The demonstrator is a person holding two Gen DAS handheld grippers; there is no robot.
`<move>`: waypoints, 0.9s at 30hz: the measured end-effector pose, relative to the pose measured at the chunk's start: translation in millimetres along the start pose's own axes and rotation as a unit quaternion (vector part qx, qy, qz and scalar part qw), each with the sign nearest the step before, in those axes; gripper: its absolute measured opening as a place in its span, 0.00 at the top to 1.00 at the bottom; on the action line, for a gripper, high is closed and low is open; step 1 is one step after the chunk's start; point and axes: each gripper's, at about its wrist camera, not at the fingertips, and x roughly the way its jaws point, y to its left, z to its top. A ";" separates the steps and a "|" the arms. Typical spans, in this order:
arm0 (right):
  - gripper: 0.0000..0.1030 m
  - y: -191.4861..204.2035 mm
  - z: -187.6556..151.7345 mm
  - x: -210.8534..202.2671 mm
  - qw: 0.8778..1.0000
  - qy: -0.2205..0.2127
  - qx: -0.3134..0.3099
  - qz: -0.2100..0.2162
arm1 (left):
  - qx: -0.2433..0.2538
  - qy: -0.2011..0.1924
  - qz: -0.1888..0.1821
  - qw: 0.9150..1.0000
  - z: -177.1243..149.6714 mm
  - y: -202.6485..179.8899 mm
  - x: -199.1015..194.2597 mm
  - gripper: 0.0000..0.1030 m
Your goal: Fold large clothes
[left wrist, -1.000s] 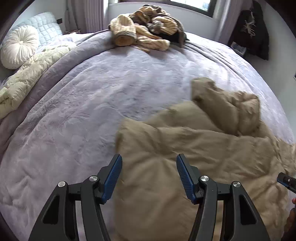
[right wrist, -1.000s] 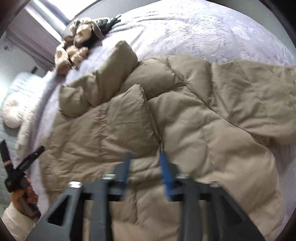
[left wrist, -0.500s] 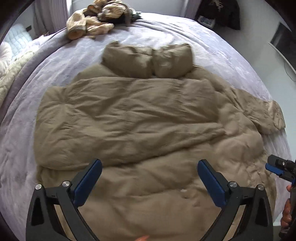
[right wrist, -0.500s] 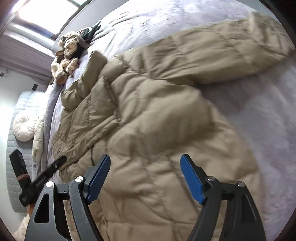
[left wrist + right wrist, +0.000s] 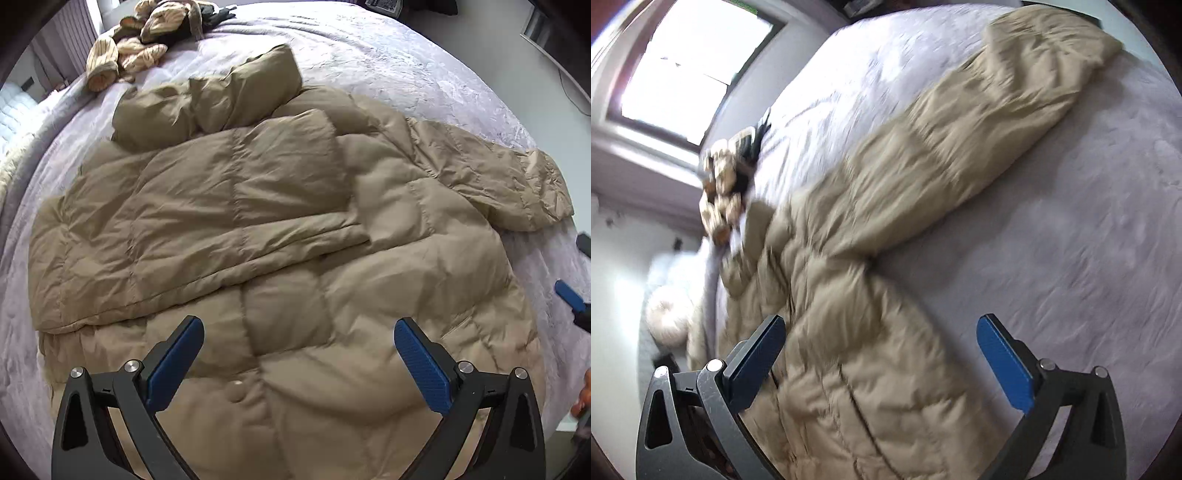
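Left wrist view: the tan puffy coat [image 5: 280, 236] now fills the middle — one side just got folded over. The left gripper [image 5: 299, 354] is spread wide, empty; the right gripper [image 5: 881, 354] is opening, holding nothing — the sleeve [image 5: 990, 110], upper right, comes next.

Lilac quilted bed cover [image 5: 388, 55], bright window [image 5: 690, 70], white walls, round cream cushion [image 5: 670, 314], grey curtain [image 5: 74, 44]

The left gripper [image 5: 299, 354] points steeply down, its jaws wide apart with nothing pinched. The right gripper [image 5: 881, 354] tilts down too. Its jaws are opening wide and grip nothing.
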 end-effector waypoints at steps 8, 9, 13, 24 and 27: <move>0.00 -80.7 70.7 -11.1 0.987 -0.036 0.149 0.043 | 0.004 -0.017 -0.002 1.000 13.5 -32.9 -6.4 0.00; 0.00 -90.7 78.9 -11.4 0.983 -0.046 0.168 0.057 | 0.004 -0.016 -0.002 1.000 14.2 -32.7 -5.2 0.00; 0.00 -128.7 111.7 -6.4 0.960 -0.085 0.241 0.118 | -0.004 -0.012 -0.005 1.000 20.5 -40.0 -0.4 0.00; 0.21 -141.8 160.6 38.9 0.925 -0.097 0.305 0.207 | -0.019 -0.009 -0.004 1.000 27.3 -41.9 6.8 0.00; 0.76 -144.9 160.5 49.1 0.912 -0.073 0.332 0.231 | -0.018 -0.015 0.000 1.000 28.3 -36.5 3.5 0.00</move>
